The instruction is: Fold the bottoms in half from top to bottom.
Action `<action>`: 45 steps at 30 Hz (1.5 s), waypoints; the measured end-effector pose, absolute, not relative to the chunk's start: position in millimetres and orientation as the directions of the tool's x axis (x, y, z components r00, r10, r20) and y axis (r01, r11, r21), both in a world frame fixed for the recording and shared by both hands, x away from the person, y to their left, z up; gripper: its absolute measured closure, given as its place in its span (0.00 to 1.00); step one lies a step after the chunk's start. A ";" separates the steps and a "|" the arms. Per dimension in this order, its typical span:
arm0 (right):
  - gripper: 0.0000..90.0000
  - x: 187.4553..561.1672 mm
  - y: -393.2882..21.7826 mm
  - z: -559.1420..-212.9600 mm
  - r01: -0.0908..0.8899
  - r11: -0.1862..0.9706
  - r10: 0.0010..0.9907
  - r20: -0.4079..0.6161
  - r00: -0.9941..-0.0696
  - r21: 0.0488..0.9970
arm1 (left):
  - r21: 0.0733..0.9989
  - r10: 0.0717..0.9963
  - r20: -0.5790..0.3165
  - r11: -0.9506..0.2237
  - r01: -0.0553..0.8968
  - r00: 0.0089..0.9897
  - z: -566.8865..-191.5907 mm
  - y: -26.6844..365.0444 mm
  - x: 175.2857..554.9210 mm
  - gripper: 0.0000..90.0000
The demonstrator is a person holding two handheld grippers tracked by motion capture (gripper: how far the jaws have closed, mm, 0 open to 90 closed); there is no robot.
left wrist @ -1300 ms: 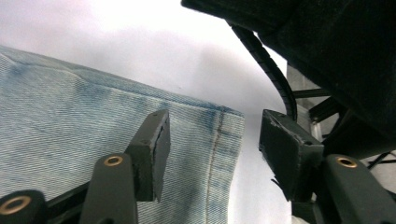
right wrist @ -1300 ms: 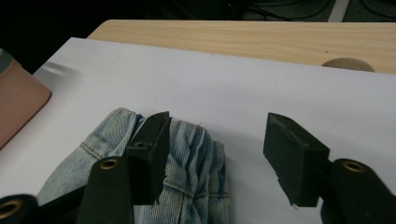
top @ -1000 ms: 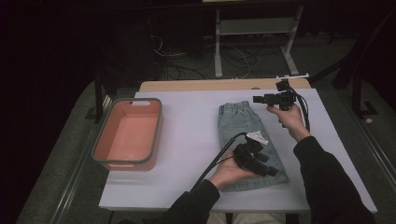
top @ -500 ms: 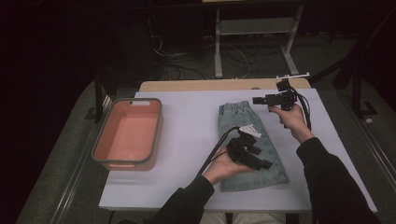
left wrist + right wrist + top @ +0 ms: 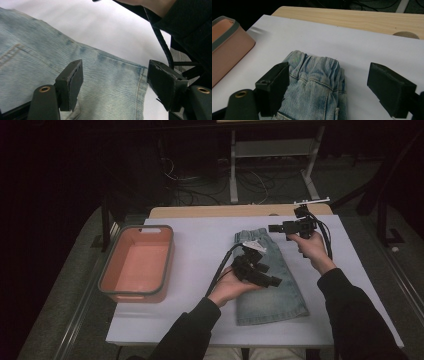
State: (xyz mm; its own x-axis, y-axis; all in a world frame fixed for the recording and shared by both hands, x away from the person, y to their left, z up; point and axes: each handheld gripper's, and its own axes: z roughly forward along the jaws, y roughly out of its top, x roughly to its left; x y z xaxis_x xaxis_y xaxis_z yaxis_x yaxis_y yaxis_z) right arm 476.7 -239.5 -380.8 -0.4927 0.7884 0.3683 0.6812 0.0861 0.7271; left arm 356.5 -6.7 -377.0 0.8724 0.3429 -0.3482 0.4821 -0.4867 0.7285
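My left claw hangs over the middle of the jeans, tipped toward the hem end, and its jaws stand apart; they have just been opening, with nothing clamped between them. Along that claw I look down on pale denim with a seam and a hem edge running past the far jaw, the cloth lying below the pads and not pinched. My own dark sleeve and a cable cross the upper corner there.

My right claw sits at the far end of the jeans, pointing across the waistband, jaws apart too; they have also just been opening, and nothing is gripped. Looking along it, the gathered waistband lies on the sheet between and beyond the jaws, the near jaw just beside the folded cloth, though I cannot tell whether it touches.

The jeans lie folded flat on the white sheet that covers the table, waistband away from me, hem toward me, roughly in the middle and a little to my right. A pink bin with a grey rim stands on the sheet's left side, well apart from the jeans. Past the sheet's far edge a strip of bare wood shows.
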 end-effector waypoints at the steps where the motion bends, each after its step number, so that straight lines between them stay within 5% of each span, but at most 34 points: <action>1: 0.20 476.9 -239.4 -381.1 0.681 0.087 0.788 0.367 -0.493 0.727 | 0.730 0.345 -0.345 -0.486 0.481 0.873 -375.8 -5.2 357.6 0.32; 45: 0.20 473.7 -246.7 -406.1 0.711 0.077 0.801 0.381 -0.461 0.699 | 0.750 0.565 -0.334 -0.326 0.576 0.754 -380.3 53.7 420.6 0.29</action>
State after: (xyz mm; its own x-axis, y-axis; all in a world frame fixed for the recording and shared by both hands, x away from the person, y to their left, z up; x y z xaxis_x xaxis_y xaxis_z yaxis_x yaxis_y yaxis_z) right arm 473.7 -246.7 -406.1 -0.4615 0.8012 0.3809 0.7112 0.0775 0.6987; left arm 420.6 53.7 -380.3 0.7545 0.5651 -0.3338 0.5760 -0.3262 0.7496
